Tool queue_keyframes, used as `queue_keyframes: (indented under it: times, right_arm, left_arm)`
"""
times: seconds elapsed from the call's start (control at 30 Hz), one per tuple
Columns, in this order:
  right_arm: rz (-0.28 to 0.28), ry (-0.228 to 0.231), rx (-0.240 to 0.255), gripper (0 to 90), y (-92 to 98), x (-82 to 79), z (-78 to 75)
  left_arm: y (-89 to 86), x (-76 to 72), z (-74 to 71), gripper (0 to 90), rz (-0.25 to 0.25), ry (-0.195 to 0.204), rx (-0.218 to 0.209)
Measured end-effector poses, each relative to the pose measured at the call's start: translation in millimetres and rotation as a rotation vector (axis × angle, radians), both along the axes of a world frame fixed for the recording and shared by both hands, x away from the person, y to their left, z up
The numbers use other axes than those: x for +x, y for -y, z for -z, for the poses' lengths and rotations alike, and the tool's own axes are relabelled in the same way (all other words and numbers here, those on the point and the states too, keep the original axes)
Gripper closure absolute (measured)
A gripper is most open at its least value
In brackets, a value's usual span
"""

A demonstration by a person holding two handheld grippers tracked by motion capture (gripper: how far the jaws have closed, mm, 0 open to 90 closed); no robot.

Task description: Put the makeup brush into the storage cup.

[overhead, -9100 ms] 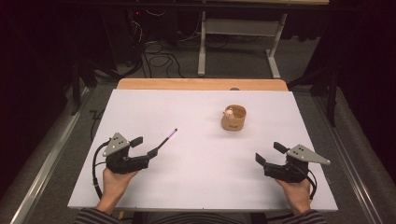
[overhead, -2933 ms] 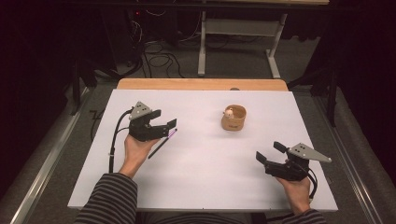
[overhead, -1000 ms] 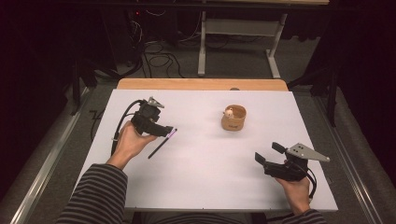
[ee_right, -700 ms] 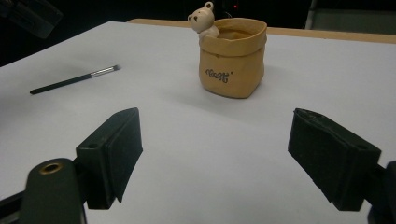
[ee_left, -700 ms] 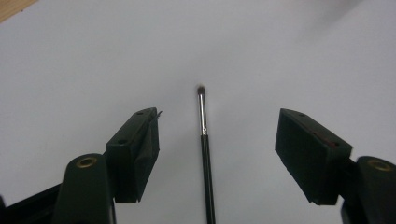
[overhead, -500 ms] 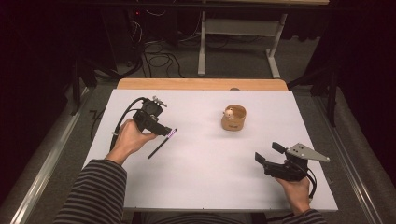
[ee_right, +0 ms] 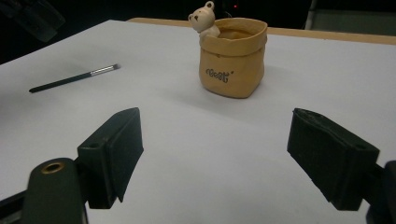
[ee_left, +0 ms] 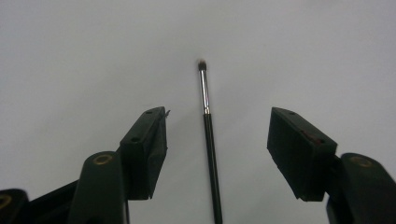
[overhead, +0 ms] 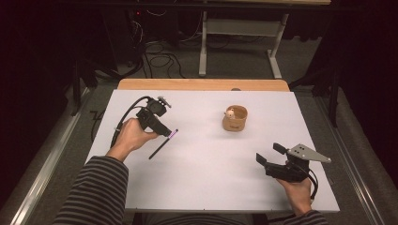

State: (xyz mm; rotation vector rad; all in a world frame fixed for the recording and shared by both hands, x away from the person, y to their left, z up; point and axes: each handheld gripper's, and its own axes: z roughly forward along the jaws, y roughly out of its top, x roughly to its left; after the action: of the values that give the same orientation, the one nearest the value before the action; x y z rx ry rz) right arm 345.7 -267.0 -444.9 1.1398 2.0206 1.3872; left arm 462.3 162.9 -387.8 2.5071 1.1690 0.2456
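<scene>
Left gripper over the brush, jaws closing in but not yet touching it, right gripper wide open near the pot

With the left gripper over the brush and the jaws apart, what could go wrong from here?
1. The brush is thin and lies flat on the table. The left gripper, its jaws just closing with the handle between them but untouched, may pinch above it or roll it aside.
2. A grip near the handle's end may let the bristle end droop on lifting.
3. The pot is small; a tilted brush could tip it.
</scene>
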Motion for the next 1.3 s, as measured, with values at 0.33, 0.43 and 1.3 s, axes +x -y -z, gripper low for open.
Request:
queue_keyframes:
  times: [0.33, 0.43, 1.3]
  right_arm:
    - [0.0, -0.001, -0.001, 19.9, 0.0, 0.0, 0.0]
    - [0.0, -0.001, -0.001, 19.9, -0.1, 0.0, 0.0]
    - [0.001, -0.006, 0.006, 19.9, 0.3, -0.1, 0.0]
  left_arm:
    - [3.5, 2.0, 5.6, 42.2, 0.016, -0.044, 0.026]
    - [4.6, 2.3, 7.8, 43.0, 0.018, -0.05, 0.041]
    - [9.8, 7.1, 32.4, 50.3, 0.015, -0.127, 0.089]
